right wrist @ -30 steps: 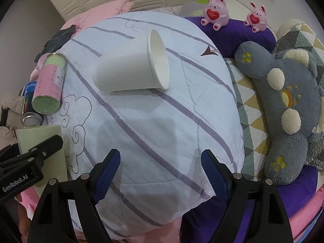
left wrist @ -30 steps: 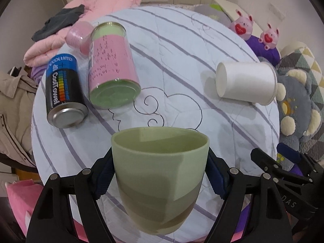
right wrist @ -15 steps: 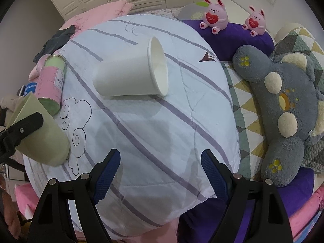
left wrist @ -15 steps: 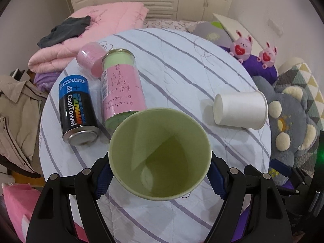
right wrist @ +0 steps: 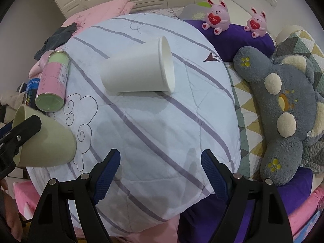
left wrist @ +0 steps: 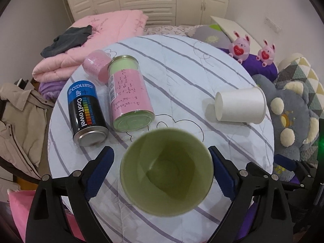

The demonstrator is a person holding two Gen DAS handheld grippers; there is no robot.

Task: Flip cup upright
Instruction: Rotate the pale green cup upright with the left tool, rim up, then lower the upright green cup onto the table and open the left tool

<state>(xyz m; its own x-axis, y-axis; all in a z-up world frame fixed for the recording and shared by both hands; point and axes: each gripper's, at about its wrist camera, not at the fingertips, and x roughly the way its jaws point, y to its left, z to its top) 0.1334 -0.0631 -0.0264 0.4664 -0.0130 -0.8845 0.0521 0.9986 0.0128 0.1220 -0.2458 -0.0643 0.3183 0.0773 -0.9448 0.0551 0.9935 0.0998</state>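
A white cup [right wrist: 139, 68] is seen lying on its side on the striped quilt [right wrist: 162, 125], its mouth turned to the right. At the left edge, a green cup [right wrist: 50, 141] is seen tilted, with the left gripper's finger [right wrist: 22, 129] laid across it. The right gripper [right wrist: 161, 170] is held open and empty above the quilt's near edge. A pink-and-green can [right wrist: 53, 83] is laid on the quilt left of the white cup.
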